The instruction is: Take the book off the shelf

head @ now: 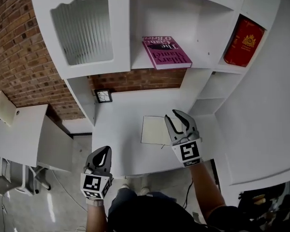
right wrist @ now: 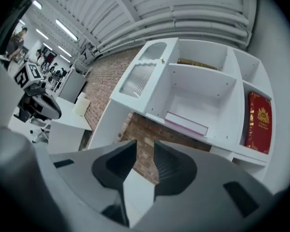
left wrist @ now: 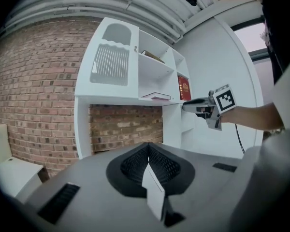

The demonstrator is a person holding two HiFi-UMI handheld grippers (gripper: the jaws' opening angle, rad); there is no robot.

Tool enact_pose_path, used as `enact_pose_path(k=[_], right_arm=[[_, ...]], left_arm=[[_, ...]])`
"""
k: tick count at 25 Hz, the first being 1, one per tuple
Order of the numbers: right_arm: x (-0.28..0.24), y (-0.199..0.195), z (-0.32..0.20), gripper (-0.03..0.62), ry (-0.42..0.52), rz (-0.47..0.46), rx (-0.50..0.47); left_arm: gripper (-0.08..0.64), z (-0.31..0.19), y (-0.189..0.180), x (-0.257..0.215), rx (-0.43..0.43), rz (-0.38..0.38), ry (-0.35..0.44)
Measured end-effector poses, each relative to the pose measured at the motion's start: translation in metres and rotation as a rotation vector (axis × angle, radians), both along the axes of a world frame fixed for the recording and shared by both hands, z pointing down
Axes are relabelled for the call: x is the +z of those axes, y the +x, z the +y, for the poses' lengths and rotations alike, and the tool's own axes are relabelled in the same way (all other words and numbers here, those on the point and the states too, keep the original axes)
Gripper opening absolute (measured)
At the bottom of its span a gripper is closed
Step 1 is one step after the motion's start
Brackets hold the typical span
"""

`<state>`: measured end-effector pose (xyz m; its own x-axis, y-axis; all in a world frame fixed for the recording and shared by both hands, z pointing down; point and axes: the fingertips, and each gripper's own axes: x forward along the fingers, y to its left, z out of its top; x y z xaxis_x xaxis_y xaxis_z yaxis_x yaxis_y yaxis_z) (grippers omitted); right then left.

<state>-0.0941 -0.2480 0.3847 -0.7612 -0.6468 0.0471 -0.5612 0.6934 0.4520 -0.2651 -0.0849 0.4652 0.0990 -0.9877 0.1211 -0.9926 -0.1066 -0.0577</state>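
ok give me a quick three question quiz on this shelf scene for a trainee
1. True or false: the pink book stands upright on its shelf.
2. Where is the red book? a) flat on top of the pink book b) standing in the compartment to the right of it c) on the desk
3. Fill in: the ___ gripper's jaws stand slightly apart with nothing between them.
Key: 1 false, it lies flat; 2 b; 3 right gripper.
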Motion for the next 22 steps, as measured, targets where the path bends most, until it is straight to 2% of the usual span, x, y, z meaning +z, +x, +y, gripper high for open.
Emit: enact_pose_path(k=[6,12,17,22], right_arm=[[-0.036,-0.016,-0.020,0.121,0.166,0.087,0.039],[-0.047,-0.029,-0.053,0.191,0.210,0.169,0.085],[-0.061,-0.040,-0.080,0.245,0.292,0.249,0.132],[-0.068,-0.050,-0.107,0.265,0.374,0.359,0.173]], left_arm=[[0.009,-0.038,0.004,-0.001,0.079,0.030,-0.024],[0.009,-0.080,-0.008,-0.003,0.133,0.043,-0.026],[0.009,-0.114,-0.016,-0.006,0.188,0.040,-0.007],[0.009,-0.145,-0.020,-0.006,0.229,0.029,-0.019]])
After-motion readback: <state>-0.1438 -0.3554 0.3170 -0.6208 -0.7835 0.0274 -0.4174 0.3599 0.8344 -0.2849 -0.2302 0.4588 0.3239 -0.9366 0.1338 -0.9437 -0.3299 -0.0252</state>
